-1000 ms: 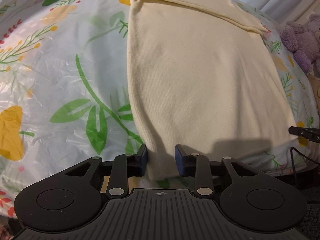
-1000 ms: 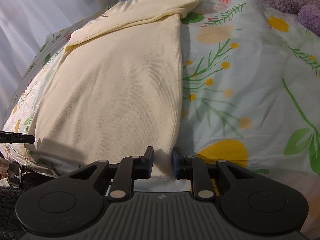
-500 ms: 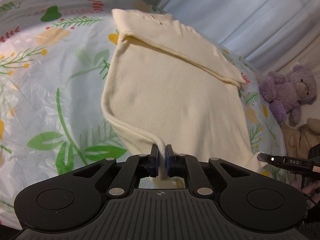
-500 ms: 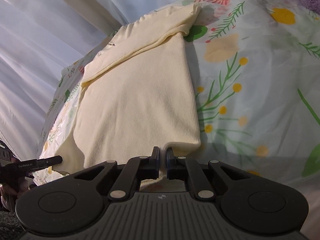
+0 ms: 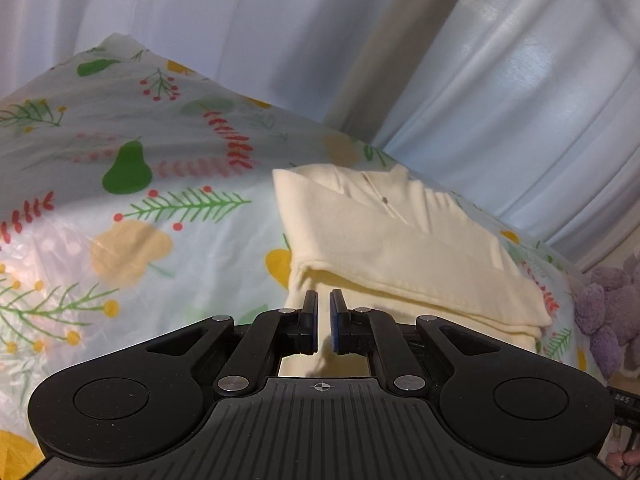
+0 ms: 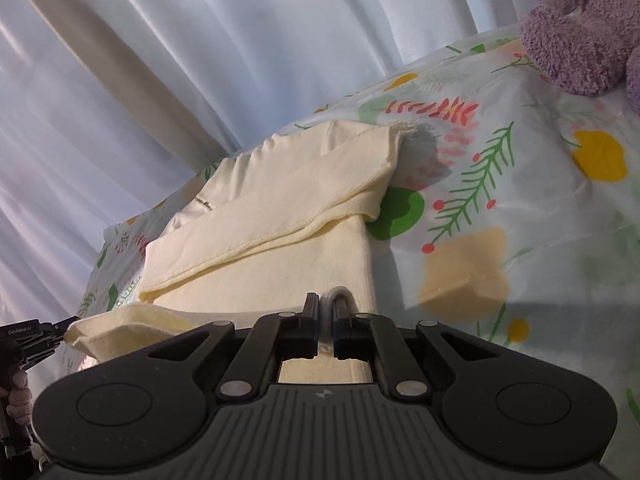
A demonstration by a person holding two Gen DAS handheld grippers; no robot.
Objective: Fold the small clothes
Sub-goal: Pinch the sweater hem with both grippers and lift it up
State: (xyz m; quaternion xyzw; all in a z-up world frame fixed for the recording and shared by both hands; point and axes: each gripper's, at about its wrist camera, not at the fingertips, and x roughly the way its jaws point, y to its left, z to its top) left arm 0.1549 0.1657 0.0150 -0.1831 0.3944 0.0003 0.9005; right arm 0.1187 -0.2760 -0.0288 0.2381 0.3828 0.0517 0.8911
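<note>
A cream knit garment (image 5: 400,248) lies on the floral cover, its sleeves folded across the top; it also shows in the right wrist view (image 6: 280,232). My left gripper (image 5: 323,322) is shut on the garment's near left hem corner and holds it raised. My right gripper (image 6: 328,322) is shut on the near right hem corner, with cloth bulging between the fingers. The left gripper with its lifted corner (image 6: 112,328) shows at the left of the right wrist view.
The floral plastic cover (image 5: 140,208) spreads to the left and also to the right (image 6: 520,220). A purple plush bear (image 6: 584,32) sits at the far right. White curtains (image 5: 500,80) hang behind the surface.
Both grippers closed on the hem corners, then lifted them and carried them forward toward the folded sleeves. The near part of the garment has risen off the cover.
</note>
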